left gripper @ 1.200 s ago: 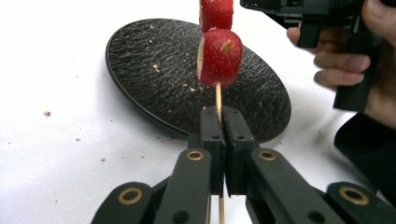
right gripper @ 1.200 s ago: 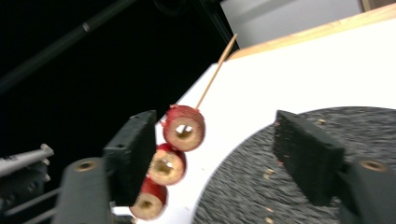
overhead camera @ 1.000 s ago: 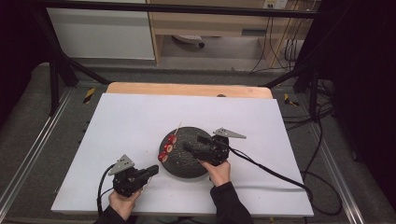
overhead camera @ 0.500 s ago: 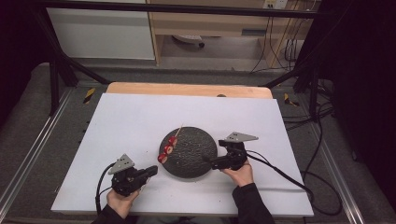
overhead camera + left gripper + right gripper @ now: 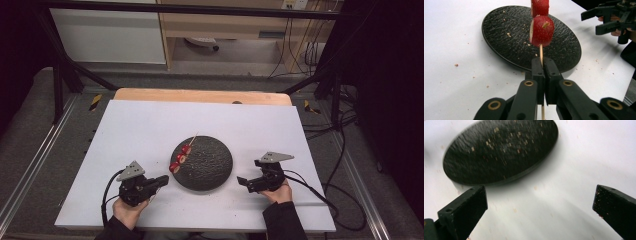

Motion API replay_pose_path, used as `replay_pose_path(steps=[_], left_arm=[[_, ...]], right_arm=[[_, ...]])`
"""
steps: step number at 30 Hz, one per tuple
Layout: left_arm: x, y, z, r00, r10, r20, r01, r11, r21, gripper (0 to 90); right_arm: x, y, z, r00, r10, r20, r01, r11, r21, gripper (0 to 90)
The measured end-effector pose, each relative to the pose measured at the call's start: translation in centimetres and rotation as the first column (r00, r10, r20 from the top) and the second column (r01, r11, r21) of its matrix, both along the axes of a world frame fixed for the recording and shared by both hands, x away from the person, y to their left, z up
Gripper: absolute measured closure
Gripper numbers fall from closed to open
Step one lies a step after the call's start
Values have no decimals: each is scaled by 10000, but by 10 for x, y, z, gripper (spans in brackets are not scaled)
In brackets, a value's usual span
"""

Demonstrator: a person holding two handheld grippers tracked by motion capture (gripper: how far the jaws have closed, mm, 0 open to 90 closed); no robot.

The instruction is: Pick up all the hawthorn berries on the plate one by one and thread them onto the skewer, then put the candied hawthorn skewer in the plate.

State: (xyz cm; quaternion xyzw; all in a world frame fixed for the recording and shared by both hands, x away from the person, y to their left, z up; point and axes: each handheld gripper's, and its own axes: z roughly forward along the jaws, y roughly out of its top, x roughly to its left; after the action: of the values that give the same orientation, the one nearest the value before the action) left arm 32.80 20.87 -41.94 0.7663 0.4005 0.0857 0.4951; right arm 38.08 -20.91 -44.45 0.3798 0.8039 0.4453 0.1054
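A wooden skewer [image 5: 541, 53] carries red strawberry pieces [image 5: 542, 31], and my left gripper [image 5: 544, 62] is shut on its bare stick. In the high view the skewer [image 5: 181, 157] lies over the left rim of the round black textured plate [image 5: 205, 162], slanting up from my left gripper [image 5: 162, 181] at the plate's front left. My right gripper [image 5: 242, 181] rests to the right of the plate, held open with nothing in it. Its wide-apart jaws frame bare table in the right gripper view [image 5: 540, 205], with the plate [image 5: 499, 150] beyond them.
The white tabletop [image 5: 140, 130] has small crumbs around the plate. A wooden strip [image 5: 200, 96] runs along its far edge. Cables [image 5: 310, 185] trail from the right gripper toward the table's right side. The right gripper [image 5: 609, 18] is in the left gripper view, past the plate.
My right gripper has drawn back from over the plate near the skewer to the table on the plate's right. The left gripper and skewer have stayed put.
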Motion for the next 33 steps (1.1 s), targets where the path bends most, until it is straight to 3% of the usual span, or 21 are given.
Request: replay_pose_path(steps=[1, 6, 9, 18, 20, 21, 25, 33], left_arm=[[1, -1, 2, 10000, -20, -11, 20, 10000, 33, 877], [8, -4, 12, 9999, -118, -108, 122, 9993, 353, 877], [13, -6, 17, 9997, -98, -205, 109, 9986, 521, 876], [23, -21, 31, 10000, -17, -32, 21, 9933, 1159, 880], [26, -26, 30, 9999, 158, -51, -150, 9918, 1267, 884], [29, -30, 29, 9997, 41, -237, -8, 9901, 1407, 885], [33, -42, 27, 9994, 203, 271, -242, 9880, 1525, 885], [38, -65, 12, 9992, 179, 357, -234, 9870, 1592, 884]], right_arm=[[-2, -5, -1, 10000, 0, -28, -1, 9998, -201, 3], [-8, -17, -4, 9998, -125, 165, 130, 9996, -267, 3], [-11, -24, -4, 9991, -241, 358, 263, 9977, -619, 3], [-16, -39, -4, 9989, -358, 310, 375, 9978, -538, 3], [-17, -41, -4, 9988, -399, 293, 413, 9980, -476, 3], [-17, -41, -4, 9987, -424, 269, 434, 9983, -389, 3], [-17, -43, -3, 9985, -423, 335, 430, 9988, -227, 3], [-17, -44, -5, 9989, -414, 235, 421, 9988, -259, 3]])
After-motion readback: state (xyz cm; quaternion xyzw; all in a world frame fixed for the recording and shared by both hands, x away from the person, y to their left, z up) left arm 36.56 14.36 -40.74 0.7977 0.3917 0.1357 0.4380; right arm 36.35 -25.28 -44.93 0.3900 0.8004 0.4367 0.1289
